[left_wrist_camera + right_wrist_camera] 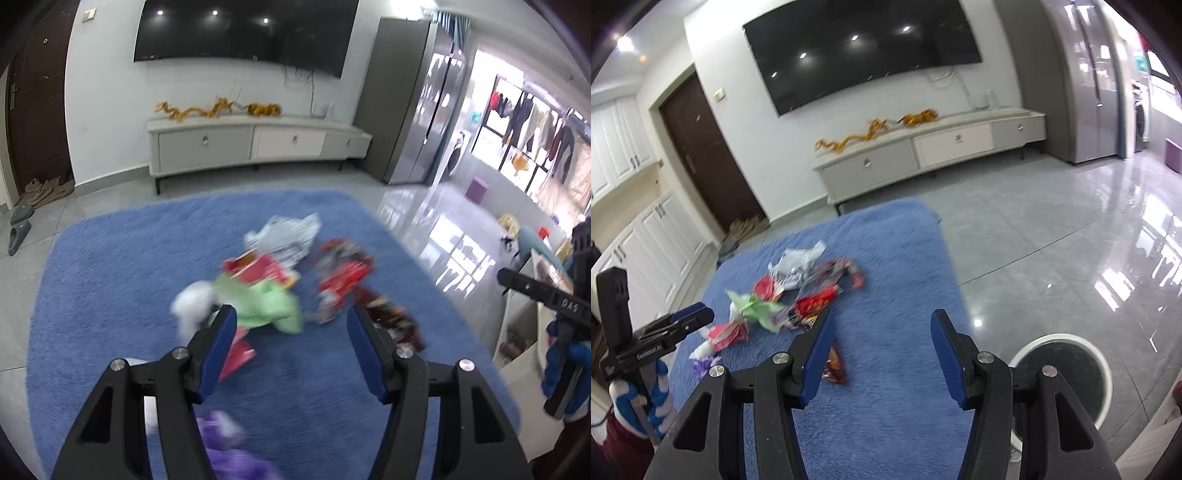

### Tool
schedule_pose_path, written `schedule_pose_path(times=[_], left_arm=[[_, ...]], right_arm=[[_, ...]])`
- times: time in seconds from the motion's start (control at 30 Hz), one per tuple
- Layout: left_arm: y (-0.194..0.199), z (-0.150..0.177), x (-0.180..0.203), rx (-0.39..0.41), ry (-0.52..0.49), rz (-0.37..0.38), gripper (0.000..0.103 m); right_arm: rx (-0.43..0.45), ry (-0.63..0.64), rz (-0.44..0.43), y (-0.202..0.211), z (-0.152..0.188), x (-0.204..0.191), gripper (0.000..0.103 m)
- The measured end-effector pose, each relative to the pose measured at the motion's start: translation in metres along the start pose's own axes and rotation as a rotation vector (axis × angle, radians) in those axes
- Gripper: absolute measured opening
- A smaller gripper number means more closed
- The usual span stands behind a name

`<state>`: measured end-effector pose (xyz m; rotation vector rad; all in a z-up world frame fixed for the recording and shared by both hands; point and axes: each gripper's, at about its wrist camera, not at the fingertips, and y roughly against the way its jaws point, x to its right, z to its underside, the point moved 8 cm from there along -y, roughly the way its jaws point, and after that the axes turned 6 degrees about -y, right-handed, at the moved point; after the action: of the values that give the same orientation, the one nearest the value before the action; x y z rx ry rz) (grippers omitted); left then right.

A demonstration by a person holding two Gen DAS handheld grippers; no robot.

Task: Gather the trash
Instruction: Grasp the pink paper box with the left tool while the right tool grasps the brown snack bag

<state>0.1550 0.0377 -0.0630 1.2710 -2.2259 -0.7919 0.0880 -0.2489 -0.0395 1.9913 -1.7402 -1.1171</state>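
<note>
- The left tool (291, 325) hangs over a blue rug (129, 266), its jaws spread apart with nothing between the blue pads (221, 347); only rug shows in the gap.
- The right tool (881, 332) also stands spread and empty above the same rug (894, 424), near the rug's right edge.
- The trash lies in a loose pile on the rug: a crumpled green wrapper (266, 302), a white crumpled piece (194, 306) just beside it, a red packet (258, 267), a silver-white plastic bag (288, 236) on the far side, and a red crinkled snack bag (343, 280) to the right.
- A dark red wrapper (395, 321) lies just behind the left tool's right finger.
- A purple wrapper (229, 443) sits close below the left tool, blurred.
- In the right wrist view, an orange-red packet (836, 363) lies just beside the right tool's left finger.
- A round white-rimmed bin (1067, 373) with a dark inside stands on the grey tile floor (1034, 240), off the rug, beside the right tool.
- A low TV cabinet (251, 144) stands against the far wall beneath a dark television (243, 33).
</note>
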Motion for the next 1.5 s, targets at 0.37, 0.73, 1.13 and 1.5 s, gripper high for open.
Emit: schedule_pose_path(times=[0.37,0.73,1.13,1.5], left_arm=[[-0.046,0.036,-0.042,-0.191,-0.079,0.013,0.060],[-0.057,0.052,-0.024,-0.235,-0.205,-0.014,0.055],[-0.030,0.041,-0.009,-0.145,-0.204,-0.024,0.031],[0.000,0.019,-0.009,-0.069,-0.139,-0.041,0.030]], right_arm=[[-0.208,0.085,-0.084,-0.083,0.039,-0.050,0.063],[-0.289,0.139,-0.095,-0.119,0.060,-0.065,0.061],[-0.220,0.136,-0.137,-0.087,0.059,-0.064,0.034],[-0.148,0.106,-0.190,-0.048,0.050,-0.062,0.033]])
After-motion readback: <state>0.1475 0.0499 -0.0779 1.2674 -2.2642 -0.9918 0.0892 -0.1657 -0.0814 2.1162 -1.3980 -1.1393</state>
